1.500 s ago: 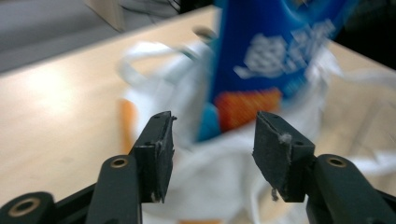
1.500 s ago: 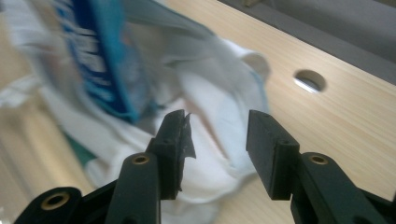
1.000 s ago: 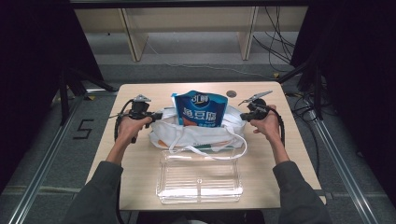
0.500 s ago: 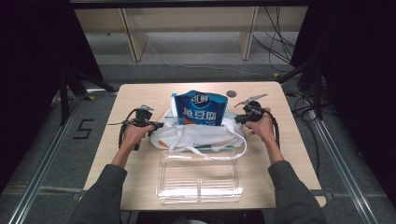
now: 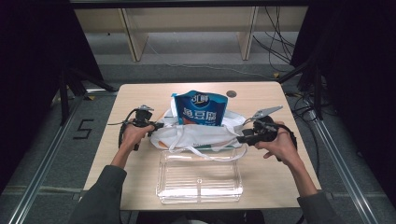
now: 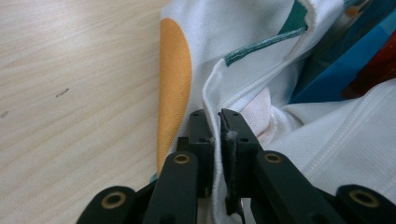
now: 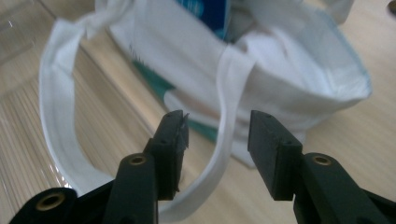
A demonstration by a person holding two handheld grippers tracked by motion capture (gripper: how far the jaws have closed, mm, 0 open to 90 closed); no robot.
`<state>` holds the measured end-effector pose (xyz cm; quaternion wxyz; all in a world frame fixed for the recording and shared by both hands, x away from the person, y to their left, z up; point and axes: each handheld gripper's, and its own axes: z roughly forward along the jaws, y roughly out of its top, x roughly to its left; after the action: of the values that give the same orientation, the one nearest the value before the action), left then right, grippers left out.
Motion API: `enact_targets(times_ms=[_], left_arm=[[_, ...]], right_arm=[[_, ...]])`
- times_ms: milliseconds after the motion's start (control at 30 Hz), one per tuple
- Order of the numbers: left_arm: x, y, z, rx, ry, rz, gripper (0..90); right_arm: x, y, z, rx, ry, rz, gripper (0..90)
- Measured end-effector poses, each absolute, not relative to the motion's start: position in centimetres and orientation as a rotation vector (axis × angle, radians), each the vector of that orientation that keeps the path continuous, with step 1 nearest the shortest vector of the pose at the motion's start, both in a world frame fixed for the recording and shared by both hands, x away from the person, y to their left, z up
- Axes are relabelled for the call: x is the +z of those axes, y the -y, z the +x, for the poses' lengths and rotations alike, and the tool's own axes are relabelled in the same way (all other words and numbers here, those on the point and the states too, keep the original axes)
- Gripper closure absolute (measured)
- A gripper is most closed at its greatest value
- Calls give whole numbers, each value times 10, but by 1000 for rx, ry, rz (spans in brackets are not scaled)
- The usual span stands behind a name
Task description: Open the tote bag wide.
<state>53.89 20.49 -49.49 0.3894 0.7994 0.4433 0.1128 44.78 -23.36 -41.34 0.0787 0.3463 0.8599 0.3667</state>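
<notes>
The soft, limp cloth bag [image 5: 196, 135] is pinched at its rim by the left gripper [image 6: 216, 122]; the right gripper [image 7: 217, 133], just opening, is released near its strap

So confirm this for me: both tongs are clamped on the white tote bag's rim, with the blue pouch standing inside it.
Not both. The left tongs are clamped on the white tote bag rim, but the right gripper view shows the right tongs open, having just been opening, a handle strap loose between them. The blue pouch does stand inside.
</notes>
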Motion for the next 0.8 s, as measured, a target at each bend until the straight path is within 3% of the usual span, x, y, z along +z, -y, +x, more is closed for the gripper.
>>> enact_targets(times_ms=[67,100,133,167,333,433,800], left_arm=[[-495,-205,539,284,-1130,2026,824],[-495,-205,539,284,-1130,2026,824],[-495,-205,539,285,-1128,2029,824],[-495,-205,539,286,-1126,2031,824],[-494,-205,539,275,-1133,2050,826],[-495,-205,540,278,-1132,2049,829],[-496,-205,540,288,-1120,2049,831]], right_arm=[[-422,230,448,974,-2599,1054,682],[-425,229,449,939,-2635,1028,812],[-425,229,449,939,-2635,1028,812],[-428,227,456,918,-2637,987,885],[-413,233,493,917,-2444,987,887],[-422,227,510,898,-2425,956,887],[-455,237,500,909,-2477,990,888]])
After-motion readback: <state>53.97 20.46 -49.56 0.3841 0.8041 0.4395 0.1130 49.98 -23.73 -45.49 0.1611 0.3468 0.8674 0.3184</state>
